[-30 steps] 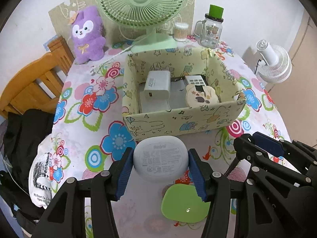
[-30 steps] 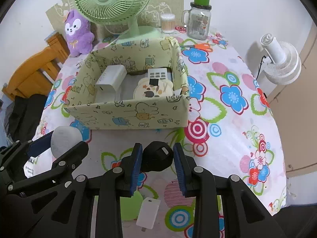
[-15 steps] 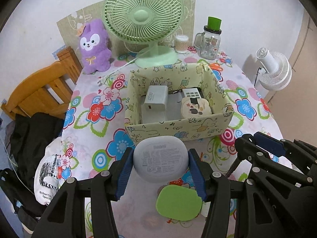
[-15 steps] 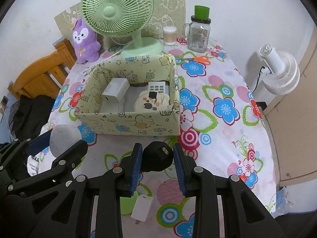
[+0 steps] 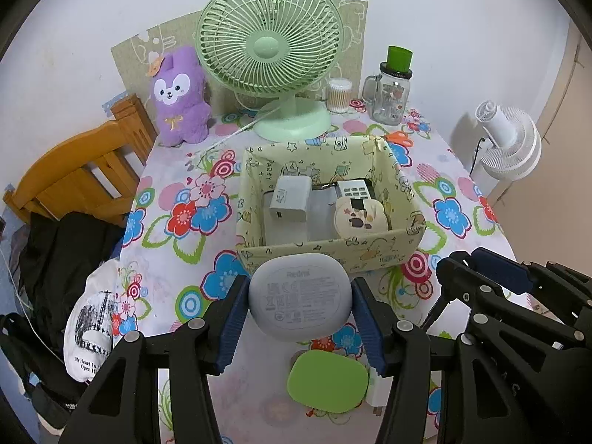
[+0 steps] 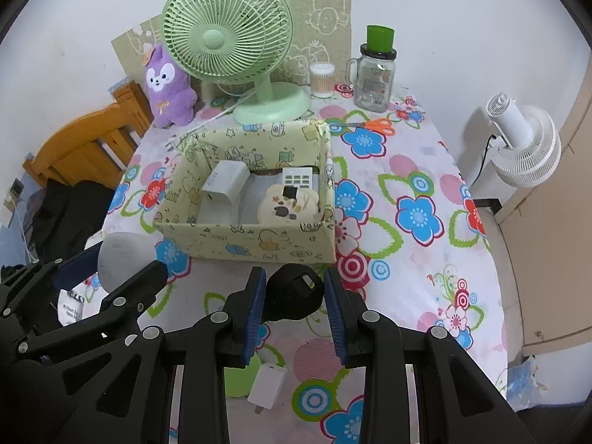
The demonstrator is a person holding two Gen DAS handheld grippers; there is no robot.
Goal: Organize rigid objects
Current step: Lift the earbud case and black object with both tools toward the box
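- The left gripper (image 5: 299, 316) is clamped on a grey rounded earbud case (image 5: 299, 298), its blue pads pressing both sides, held in the air above the near part of the tabletop.
- The right gripper (image 6: 294, 305) is clamped on a black rounded plug (image 6: 294, 290) the same way, also clear of the cloth.
- Below them, near the tabletop's near edge, a green rounded case (image 5: 327, 381) lies flat with a small white charger (image 6: 267, 384) touching its right side.
- The tabletop wears a white tablecloth (image 6: 407, 259) printed with bright flowers and rings; a white wall stands behind it.
- Along the far edge stand a purple plush rabbit (image 5: 180, 98), a green desk fan (image 5: 269, 51), a tub of cotton swabs (image 5: 338, 94) and a glass mug jar (image 5: 392, 90) with a green cup on its lid; orange scissors (image 6: 373, 124) lie near the jar.
- A wooden chair (image 5: 74, 174) with dark clothes on it stands off the left edge; a white floor fan (image 6: 525, 148) stands off the right.
- Compared with a second ago, both grippers sit higher with the same grips, so the box looks smaller and more of the table shows.
- The patterned cardboard box (image 5: 325, 255), mid-table, holds a white power adapter (image 5: 290, 203) at its left, a white remote (image 5: 353, 188) at the far right, and a round cream case (image 5: 360, 216) overlapping the remote.
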